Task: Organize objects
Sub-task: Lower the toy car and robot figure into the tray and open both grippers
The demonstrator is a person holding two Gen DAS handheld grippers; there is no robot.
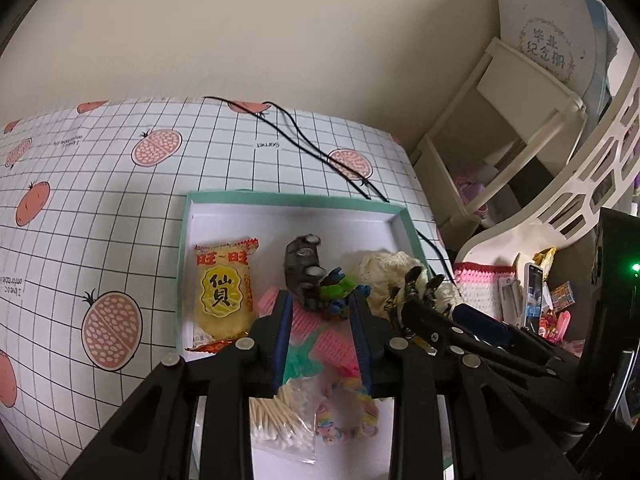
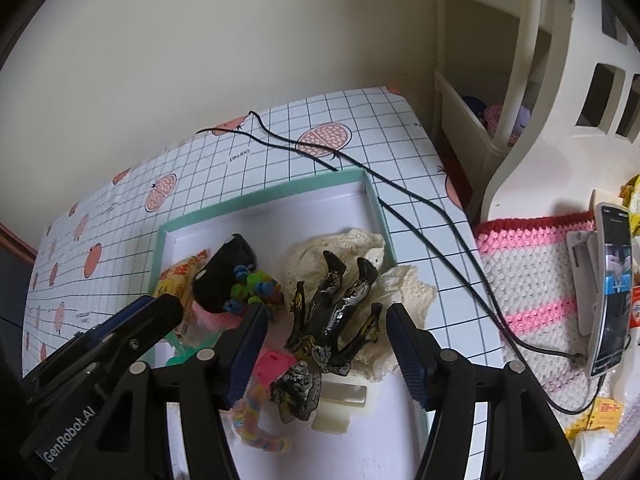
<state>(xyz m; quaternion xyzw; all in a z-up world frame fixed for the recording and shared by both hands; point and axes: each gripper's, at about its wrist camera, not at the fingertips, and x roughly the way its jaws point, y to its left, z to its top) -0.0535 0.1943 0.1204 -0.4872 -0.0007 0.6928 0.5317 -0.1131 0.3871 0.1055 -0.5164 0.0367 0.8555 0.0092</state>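
mint-rimmed white tray (image 1: 294, 199) | yellow snack packet (image 1: 224, 300) | grid-and-fruit tablecloth (image 1: 100, 200)

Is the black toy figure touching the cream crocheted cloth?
Touching. The right wrist view shows the black toy figure lying with its legs directly on the cream crocheted cloth, no gap between them.

The 2 grippers hang close together, side by side, both tipped downward. The left gripper (image 1: 322, 312) has its blue-padded fingers (image 1: 282, 330) parted by a moderate gap, nothing between them. The right gripper (image 2: 326, 314) stands wider apart, pads (image 2: 404, 340) clear of any contact.
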